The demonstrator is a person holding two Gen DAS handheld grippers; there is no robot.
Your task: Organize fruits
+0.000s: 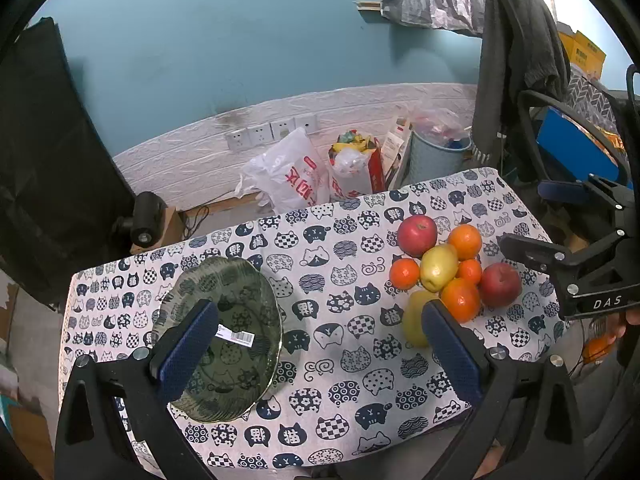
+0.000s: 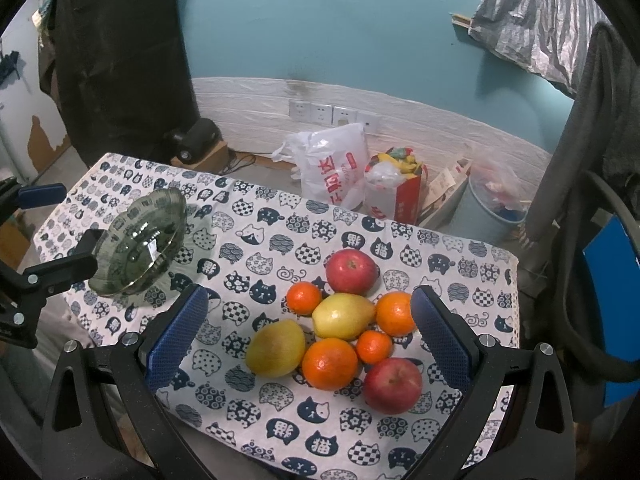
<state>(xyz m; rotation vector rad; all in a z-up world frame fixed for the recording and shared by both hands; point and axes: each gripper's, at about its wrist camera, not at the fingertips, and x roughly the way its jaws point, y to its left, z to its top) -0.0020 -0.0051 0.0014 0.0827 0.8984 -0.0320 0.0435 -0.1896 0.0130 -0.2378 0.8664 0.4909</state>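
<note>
A green glass plate (image 1: pixel 236 312) sits on the left of the cat-print tablecloth (image 1: pixel 332 360), tilted in the right wrist view (image 2: pixel 140 248). A pile of fruit lies at the right: two red apples (image 2: pixel 351 271) (image 2: pixel 393 385), two yellow pears (image 2: pixel 343 316) (image 2: pixel 276 347) and several oranges (image 2: pixel 329 363). My left gripper (image 1: pixel 320 340) is open, its left finger over the plate and its right finger by a pear (image 1: pixel 416 320). My right gripper (image 2: pixel 308 336) is open above the fruit pile and empty.
The table's far edge drops to a floor with a white plastic bag (image 2: pixel 332 168), a red bag (image 2: pixel 394 192) and a blue bin (image 2: pixel 490 212). A dark chair with a grey garment (image 1: pixel 516 52) stands at the right. A black camera (image 1: pixel 146 220) sits beyond the left corner.
</note>
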